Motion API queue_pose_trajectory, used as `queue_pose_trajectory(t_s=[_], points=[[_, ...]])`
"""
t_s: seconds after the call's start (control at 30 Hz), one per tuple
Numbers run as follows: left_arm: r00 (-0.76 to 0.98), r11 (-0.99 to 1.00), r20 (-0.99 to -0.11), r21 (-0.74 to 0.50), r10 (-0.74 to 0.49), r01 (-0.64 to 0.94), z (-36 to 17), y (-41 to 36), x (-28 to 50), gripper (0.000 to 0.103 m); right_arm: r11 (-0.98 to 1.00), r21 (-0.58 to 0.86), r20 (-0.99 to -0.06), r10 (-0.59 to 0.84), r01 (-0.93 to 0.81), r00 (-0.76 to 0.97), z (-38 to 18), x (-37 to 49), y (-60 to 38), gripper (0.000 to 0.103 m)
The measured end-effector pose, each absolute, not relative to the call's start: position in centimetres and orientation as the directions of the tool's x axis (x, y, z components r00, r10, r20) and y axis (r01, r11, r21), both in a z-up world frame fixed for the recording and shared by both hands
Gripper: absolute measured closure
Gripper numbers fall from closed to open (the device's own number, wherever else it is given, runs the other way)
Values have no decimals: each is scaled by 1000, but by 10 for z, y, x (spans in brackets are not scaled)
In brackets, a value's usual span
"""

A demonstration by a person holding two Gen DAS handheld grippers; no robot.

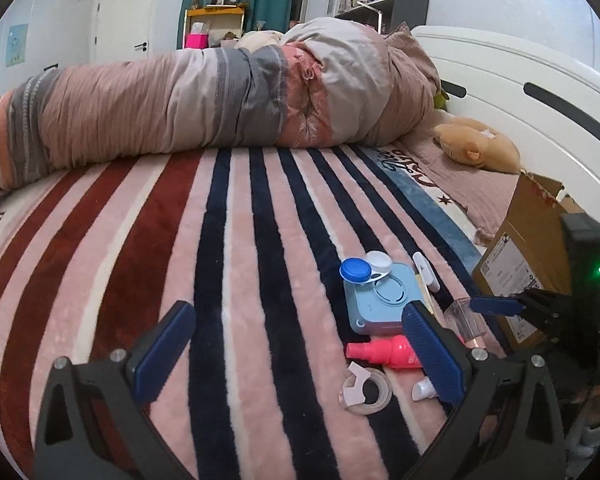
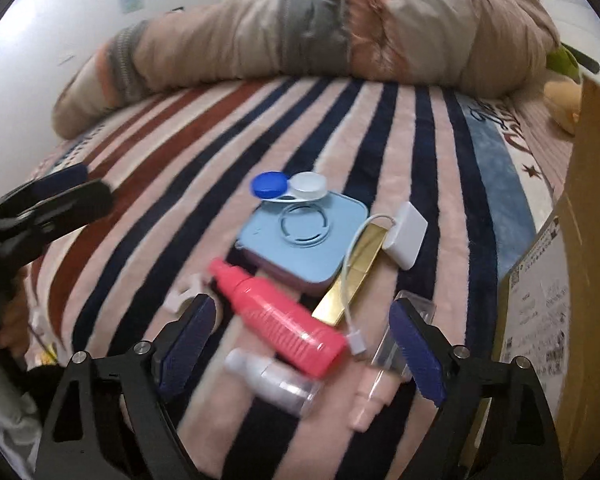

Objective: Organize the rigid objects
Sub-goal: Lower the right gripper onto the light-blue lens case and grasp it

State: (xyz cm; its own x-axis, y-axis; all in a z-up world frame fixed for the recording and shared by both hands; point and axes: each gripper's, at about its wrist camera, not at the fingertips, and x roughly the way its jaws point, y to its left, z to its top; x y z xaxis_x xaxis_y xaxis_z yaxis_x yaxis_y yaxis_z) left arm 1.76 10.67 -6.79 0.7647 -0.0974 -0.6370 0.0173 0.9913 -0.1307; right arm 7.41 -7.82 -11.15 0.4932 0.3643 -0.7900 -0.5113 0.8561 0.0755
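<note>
Small items lie on a striped blanket. A light blue square case (image 2: 300,240) (image 1: 376,300) carries a contact lens case (image 2: 288,188) with one blue and one white cap. A pink spray bottle (image 2: 280,320) (image 1: 384,352), a small clear bottle (image 2: 276,380), a white charger with cable (image 2: 404,234), a gold strip (image 2: 352,276) and a clear plastic box (image 2: 400,336) lie near it. A tape roll (image 1: 366,394) lies in front. My right gripper (image 2: 300,352) is open over the pink and clear bottles. My left gripper (image 1: 296,356) is open and empty, left of the pile.
A cardboard box (image 2: 560,280) (image 1: 528,256) stands at the right edge of the bed. A rolled quilt (image 1: 200,100) lies across the far side. A plush toy (image 1: 476,144) sits by the white headboard (image 1: 520,80).
</note>
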Motion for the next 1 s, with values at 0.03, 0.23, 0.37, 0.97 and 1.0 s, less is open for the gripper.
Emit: queue_pose_trajectory(t_s=[0.03, 0.23, 0.37, 0.97, 1.0], points=[[767, 991, -635, -133, -93, 11, -68, 108, 18, 1, 852, 89, -792, 375, -516, 482, -112, 80, -76, 16], [774, 989, -629, -143, -67, -31, -67, 115, 17, 1, 829, 72, -733, 421, -554, 534, -105, 87, -56, 16], [776, 986, -629, -157, -59, -52, -68, 123, 18, 1, 801, 102, -750, 452, -590, 484, -111, 95, -40, 16], [763, 980, -646, -164, -22, -110, -75, 137, 23, 1, 877, 42, -851, 282, -478, 443, -143, 146, -4, 19], [764, 979, -645, -167, -21, -114, -75, 138, 22, 1, 854, 63, -848, 318, -516, 424, -142, 141, 0, 19]])
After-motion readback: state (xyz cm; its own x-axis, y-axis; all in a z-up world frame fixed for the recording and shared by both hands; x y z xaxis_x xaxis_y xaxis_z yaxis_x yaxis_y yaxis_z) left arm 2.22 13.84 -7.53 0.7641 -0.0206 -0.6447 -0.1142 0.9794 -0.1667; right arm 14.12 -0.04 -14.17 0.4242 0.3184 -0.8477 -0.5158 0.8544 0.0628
